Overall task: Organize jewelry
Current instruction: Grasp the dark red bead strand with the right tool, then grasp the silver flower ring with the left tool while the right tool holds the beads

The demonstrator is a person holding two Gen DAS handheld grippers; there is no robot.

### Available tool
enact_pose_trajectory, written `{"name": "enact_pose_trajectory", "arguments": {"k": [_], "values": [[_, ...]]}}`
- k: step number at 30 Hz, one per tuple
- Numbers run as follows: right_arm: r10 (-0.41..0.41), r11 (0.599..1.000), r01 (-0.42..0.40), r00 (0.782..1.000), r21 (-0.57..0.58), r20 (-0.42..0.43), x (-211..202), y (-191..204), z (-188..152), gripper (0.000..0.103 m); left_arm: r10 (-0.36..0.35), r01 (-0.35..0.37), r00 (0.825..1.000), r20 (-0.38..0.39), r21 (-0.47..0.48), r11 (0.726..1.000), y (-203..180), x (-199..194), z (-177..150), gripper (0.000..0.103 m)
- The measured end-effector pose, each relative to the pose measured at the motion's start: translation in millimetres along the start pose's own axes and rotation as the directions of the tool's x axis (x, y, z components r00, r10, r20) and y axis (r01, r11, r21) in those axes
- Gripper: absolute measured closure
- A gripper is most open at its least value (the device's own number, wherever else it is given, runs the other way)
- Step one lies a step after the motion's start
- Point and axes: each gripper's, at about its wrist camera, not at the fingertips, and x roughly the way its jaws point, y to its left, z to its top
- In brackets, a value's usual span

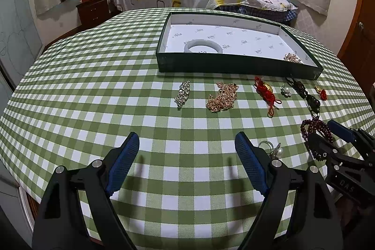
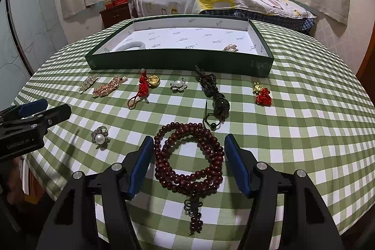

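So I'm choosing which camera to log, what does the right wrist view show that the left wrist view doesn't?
Only the right wrist view shows the whole bead bracelet lying between the right gripper's open fingers, its tassel, and the pearl ring unobstructed. Only the left wrist view shows the left gripper's open fingers over bare tablecloth. Both show the green tray holding a white bangle and a brooch.
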Motion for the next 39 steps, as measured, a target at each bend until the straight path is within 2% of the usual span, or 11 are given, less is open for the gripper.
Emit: {"name": "enact_pose_trajectory", "arguments": {"k": [8, 14, 21, 22, 24, 25, 27, 29, 32, 39], "values": [[-0.011, 1.0, 0.011, 1.0, -0.001, 0.009, -3, 0, 1, 0.041, 0.003, -0.003, 1.0, -0.005, -0.008, 1.0, 0, 2, 0, 0.021], [-0.019, 1.0, 0.019, 1.0, -0.006, -0.002, 0, 1, -1, 0.034, 0.007, -0.007, 1.0, -0.009, -0.009, 1.0, 1, 3, -1, 0.021], [-0.021, 1.0, 0.021, 1.0, -0.008, -0.018, 3, 0, -2, 0.035, 0.011, -0.011, 1.0, -0.015, -0.007, 1.0, 3, 5, -3, 0.021], [-0.029, 0.999, 0.029, 0.999, -0.013, -0.018, 3, 1, -3, 0.038, 0.013, -0.013, 1.0, -0.016, -0.006, 1.0, 2, 5, -4, 0.021], [-0.027, 0.999, 0.027, 1.0, -0.018, -0.014, 1, 2, -3, 0.053, 0.013, -0.013, 1.0, -0.018, -0.005, 1.0, 2, 6, -4, 0.021], [-0.027, 1.0, 0.026, 1.0, -0.016, -0.015, 1, 1, -3, 0.056, 0.013, -0.013, 1.0, -0.018, -0.004, 1.0, 1, 6, -4, 0.021], [-0.019, 1.0, 0.018, 1.0, -0.014, -0.015, -1, -2, -3, 0.074, 0.01, -0.01, 1.0, -0.02, 0.0, 1.0, -2, 6, -5, 0.021], [-0.01, 1.0, 0.01, 1.0, -0.011, -0.018, -3, -4, -4, 0.082, 0.006, -0.006, 1.0, -0.02, 0.006, 1.0, -4, 5, -6, 0.021], [-0.019, 1.0, 0.019, 1.0, -0.009, -0.011, -7, -9, -5, 0.086, -0.002, 0.003, 1.0, -0.021, 0.025, 1.0, -11, 3, -6, 0.021], [-0.063, 0.997, 0.063, 0.998, 0.033, 0.008, -20, -34, -6, 0.086, -0.027, 0.028, 1.0, -0.015, 0.088, 0.996, -40, -4, -3, 0.022]]}}
